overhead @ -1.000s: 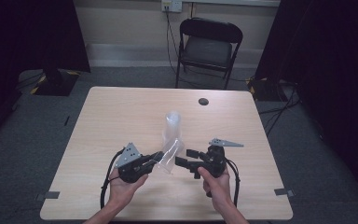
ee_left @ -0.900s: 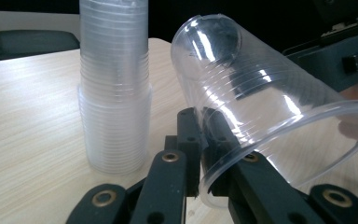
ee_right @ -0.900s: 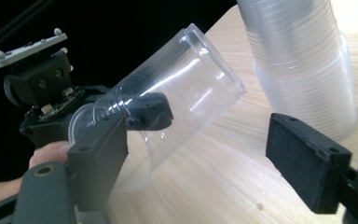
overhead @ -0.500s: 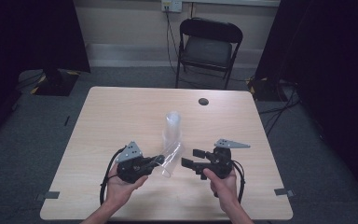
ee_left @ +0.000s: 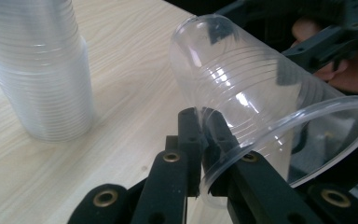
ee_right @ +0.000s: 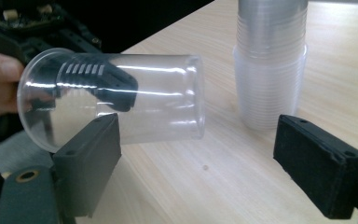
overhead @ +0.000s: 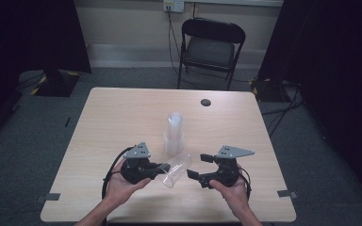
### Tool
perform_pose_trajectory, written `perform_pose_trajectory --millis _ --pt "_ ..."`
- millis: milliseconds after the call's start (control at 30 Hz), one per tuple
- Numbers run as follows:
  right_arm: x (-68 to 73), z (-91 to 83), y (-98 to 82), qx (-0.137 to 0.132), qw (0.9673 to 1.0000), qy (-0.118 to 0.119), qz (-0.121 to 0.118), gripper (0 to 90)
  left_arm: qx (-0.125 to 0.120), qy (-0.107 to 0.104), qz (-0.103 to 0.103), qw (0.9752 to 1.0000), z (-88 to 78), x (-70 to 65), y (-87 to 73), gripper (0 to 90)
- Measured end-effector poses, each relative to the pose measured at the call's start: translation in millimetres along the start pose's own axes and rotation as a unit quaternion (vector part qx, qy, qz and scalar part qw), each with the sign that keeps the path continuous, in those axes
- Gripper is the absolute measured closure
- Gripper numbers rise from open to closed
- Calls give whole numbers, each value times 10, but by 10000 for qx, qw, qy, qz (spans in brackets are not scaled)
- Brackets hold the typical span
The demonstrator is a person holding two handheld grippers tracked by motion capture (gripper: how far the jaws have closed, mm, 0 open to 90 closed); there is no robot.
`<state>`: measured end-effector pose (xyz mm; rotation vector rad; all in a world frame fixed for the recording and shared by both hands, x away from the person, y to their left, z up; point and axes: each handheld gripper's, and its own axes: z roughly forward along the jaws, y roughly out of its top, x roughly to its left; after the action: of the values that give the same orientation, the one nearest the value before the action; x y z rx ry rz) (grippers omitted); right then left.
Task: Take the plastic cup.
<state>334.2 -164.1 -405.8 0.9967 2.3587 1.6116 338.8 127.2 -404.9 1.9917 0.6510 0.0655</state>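
On a pale wooden table (overhead: 122, 117) in a dim room: one clear cup (overhead: 175, 168) off the stack of cups (overhead: 174, 134), pinched by its rim in the left gripper (overhead: 156, 168), tipped sideways just above the tabletop. Right gripper (overhead: 201, 167) just beside it, jaws just opened wide, nothing between them. Probably an early stage still, with the cup yet to be set down and the stack hardly reduced.

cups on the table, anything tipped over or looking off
One clear cup lies sideways, off the upright cup stack, but it isn't loose: the left gripper pinches its rim wall. The right gripper stands open beside it. Nothing spilled or cracked.
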Motion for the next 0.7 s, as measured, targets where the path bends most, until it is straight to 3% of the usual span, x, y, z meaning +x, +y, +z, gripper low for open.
perform_pose_trajectory --millis 67,167,267,400,567,700 --pt "30 -12 8 7 9998 -33 -194 147 218 -90 51 9997 40 21 17 875" --pt "79 8 -6 91 9990 12 -437 153 518 -20 255 9983 112 36 24 872" --pt "111 55 -29 181 9977 -41 -644 160 890 -2 384 9953 190 42 33 871" --pt "141 105 -39 182 9960 4 -880 160 1172 -107 322 9925 258 66 36 871" --pt "182 179 -46 431 9918 174 -1189 160 1447 -382 204 9885 296 113 74 865" --pt "200 218 -48 638 9883 271 -1356 144 1452 -360 197 9885 296 114 129 867"
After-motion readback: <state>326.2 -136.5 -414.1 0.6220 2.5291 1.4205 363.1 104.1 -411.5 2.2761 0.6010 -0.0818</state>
